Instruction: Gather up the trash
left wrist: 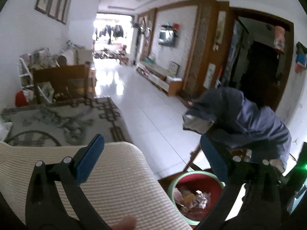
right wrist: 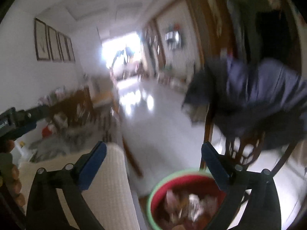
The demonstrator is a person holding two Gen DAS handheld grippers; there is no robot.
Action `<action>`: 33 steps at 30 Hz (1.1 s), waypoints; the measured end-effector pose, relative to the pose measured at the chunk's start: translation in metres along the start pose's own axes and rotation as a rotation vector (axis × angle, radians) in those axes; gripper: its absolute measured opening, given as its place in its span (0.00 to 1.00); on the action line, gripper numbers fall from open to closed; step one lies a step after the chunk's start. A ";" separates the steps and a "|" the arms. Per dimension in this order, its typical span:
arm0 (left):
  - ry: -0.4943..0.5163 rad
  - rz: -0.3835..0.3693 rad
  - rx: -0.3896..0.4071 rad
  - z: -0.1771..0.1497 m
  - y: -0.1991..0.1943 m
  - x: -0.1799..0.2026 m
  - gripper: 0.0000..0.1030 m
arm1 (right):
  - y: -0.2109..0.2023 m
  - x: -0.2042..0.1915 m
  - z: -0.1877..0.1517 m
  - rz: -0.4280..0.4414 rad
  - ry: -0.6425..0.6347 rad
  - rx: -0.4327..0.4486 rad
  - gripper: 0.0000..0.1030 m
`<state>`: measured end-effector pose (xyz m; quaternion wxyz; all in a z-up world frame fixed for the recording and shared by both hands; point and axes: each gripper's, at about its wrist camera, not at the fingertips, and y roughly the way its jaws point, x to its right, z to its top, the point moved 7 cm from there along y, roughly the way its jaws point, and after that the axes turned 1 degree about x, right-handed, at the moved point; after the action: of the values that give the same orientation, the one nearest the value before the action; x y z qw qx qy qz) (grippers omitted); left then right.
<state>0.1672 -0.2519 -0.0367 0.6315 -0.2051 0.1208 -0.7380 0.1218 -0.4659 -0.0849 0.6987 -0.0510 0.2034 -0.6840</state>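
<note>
Two grippers up over a living room, both spread wide with nothing between the blue pads: left gripper above a cream ribbed cushion, right gripper above the same cushion and a bin. Red bin with a pale green rim low in the left view, on the floor just beside the cushion, partly behind the right-hand finger; crumpled paper and wrappers inside it. Same bin nearer and blurred in the right view, trash heaped within. Wooden chair standing just behind the bin, draped with a blue-grey jacket. Patterned grey cloth spread beyond the cushion. Four framed pictures high on the white wall, shiny white tiled floor running to a bright doorway. No legible writing or brand anywhere; right view too smeared to read.
</note>
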 end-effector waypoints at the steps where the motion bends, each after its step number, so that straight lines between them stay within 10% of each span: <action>1: -0.005 0.014 0.007 0.004 -0.007 -0.007 0.95 | -0.003 -0.007 0.004 -0.001 -0.008 0.023 0.93; 10: 0.013 0.138 0.074 0.012 -0.058 -0.061 0.95 | -0.025 -0.081 0.001 0.157 0.047 -0.025 0.93; 33: -0.051 0.179 0.051 -0.009 -0.124 -0.169 0.95 | -0.047 -0.202 -0.041 0.169 0.038 -0.091 0.93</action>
<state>0.0739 -0.0651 -0.0161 0.7027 -0.1960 0.1036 -0.6761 0.0670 -0.2628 -0.0624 0.7470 -0.0524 0.2510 -0.6133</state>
